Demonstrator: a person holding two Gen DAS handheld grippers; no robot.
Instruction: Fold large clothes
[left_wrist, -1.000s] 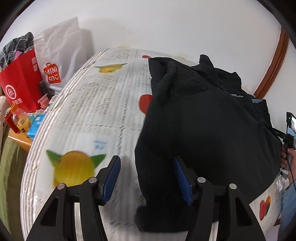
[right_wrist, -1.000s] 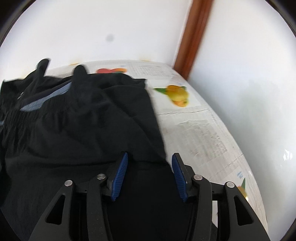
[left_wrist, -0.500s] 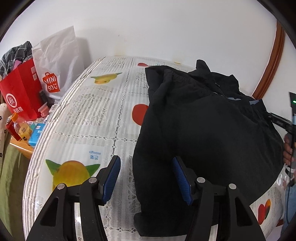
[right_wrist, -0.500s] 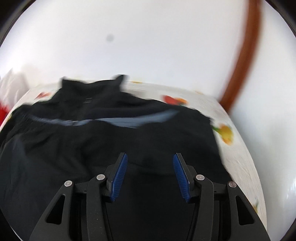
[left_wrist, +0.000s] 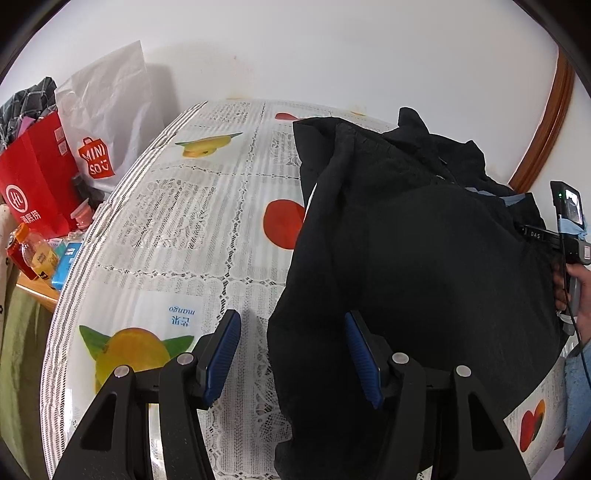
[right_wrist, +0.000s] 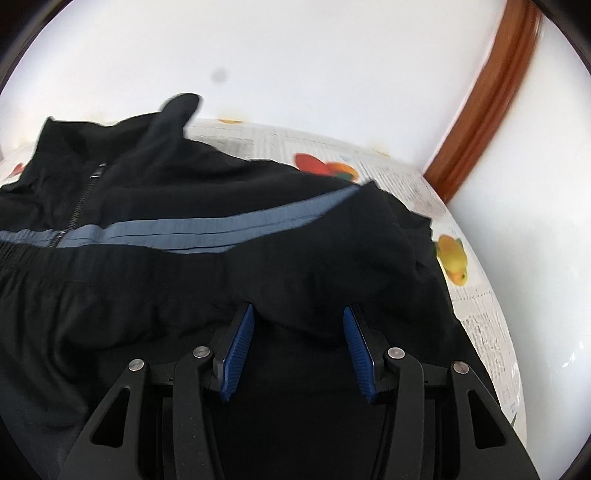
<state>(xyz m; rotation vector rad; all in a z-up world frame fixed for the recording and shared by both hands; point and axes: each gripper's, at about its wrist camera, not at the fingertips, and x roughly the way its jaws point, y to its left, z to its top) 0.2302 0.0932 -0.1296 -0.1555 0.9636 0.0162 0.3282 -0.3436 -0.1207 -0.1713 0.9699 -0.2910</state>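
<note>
The big black zip-up jacket with a grey-blue stripe lies in a soft heap on the table with the white lace cloth printed with fruit, more on the side by the brown wooden door frame. It is floppy cloth, so it will bend and sag wherever you lift it, and it looks light, not heavy. The cloth looks smooth, so it may slip out if you only pinch a thin bit. Your left gripper is about half open and has nothing in it; the near edge of the jacket sits between its blue pads, but they do not press on it. Your right gripper is also about half open over the black cloth, and its jaws have just been closing a little. A fold of cloth bulges between them, but I cannot tell if the pads touch it. Good spots to grab look like the thick hem edge near you or a shoulder seam by the zip. Do not grab the loose middle, because it will just bunch up.
</note>
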